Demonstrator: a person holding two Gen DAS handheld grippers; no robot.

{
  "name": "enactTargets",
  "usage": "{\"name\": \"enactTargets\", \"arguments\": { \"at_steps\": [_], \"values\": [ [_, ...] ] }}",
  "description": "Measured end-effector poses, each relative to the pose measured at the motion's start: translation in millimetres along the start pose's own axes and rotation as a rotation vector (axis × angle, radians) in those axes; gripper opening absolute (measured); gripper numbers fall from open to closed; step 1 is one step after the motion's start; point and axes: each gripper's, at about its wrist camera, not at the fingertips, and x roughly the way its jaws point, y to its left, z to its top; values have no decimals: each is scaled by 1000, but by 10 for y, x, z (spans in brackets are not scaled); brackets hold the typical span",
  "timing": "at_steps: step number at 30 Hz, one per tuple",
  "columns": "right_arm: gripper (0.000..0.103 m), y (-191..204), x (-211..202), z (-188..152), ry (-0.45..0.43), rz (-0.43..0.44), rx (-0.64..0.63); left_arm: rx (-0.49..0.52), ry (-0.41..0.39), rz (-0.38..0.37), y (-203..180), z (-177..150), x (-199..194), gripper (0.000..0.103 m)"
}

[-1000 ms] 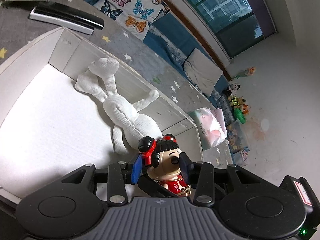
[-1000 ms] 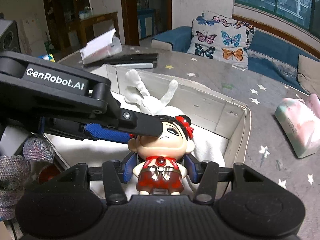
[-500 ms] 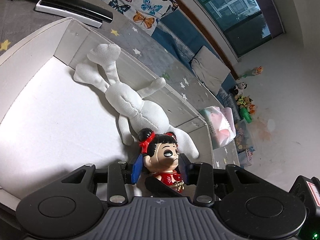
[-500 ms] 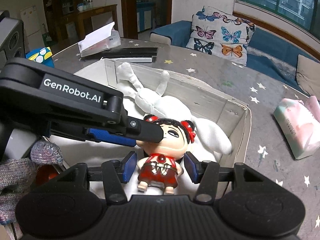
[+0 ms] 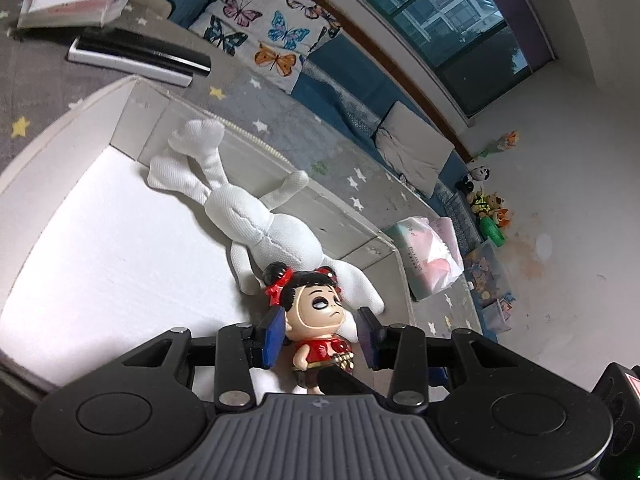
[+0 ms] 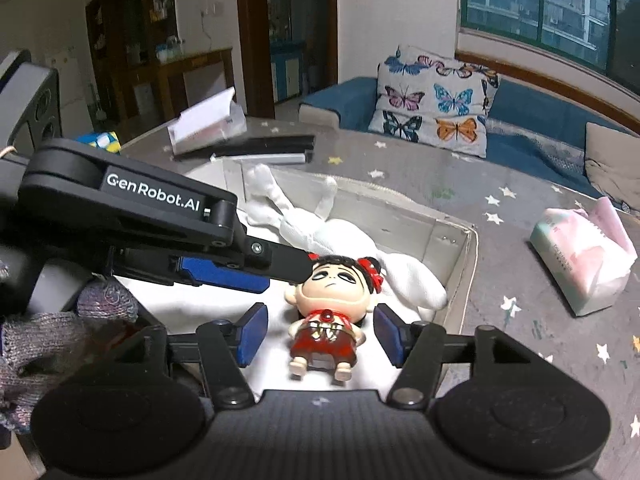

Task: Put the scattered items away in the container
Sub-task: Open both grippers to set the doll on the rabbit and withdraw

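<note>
doll (image 6: 326, 312) on its back in the box (image 6: 466, 272), loose between both grippers' released, parted fingers (image 6: 250, 330)

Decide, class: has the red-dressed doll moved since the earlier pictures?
Yes. The doll has dropped from upright between the right claw's pads to lying on its back, beside the white plush.

left gripper (image 5: 320, 334): jaws spread, angled downward; right gripper (image 6: 318, 334): jaws opening, pads touching nothing
</note>
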Motion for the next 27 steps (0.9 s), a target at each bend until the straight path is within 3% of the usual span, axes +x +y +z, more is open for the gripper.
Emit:
{"name": "enactTargets", "arguments": {
  "at_steps": [11, 14, 24, 27],
  "values": [
    [60, 65, -457, -127, -114, 29, 27, 93, -71, 28, -160, -181, -370, 42],
    [65, 86, -614, -192, -149, 38, 27, 122, -89, 41, -184, -254, -467, 42],
    [67, 165, -1019, -474, -219, 52, -20, 193, -137, 58, -229, -537, -755, 42],
    [74, 202, -1087, -577, -221, 60, -32, 214, -142, 65, -254, -629, -804, 42]
  ]
}}
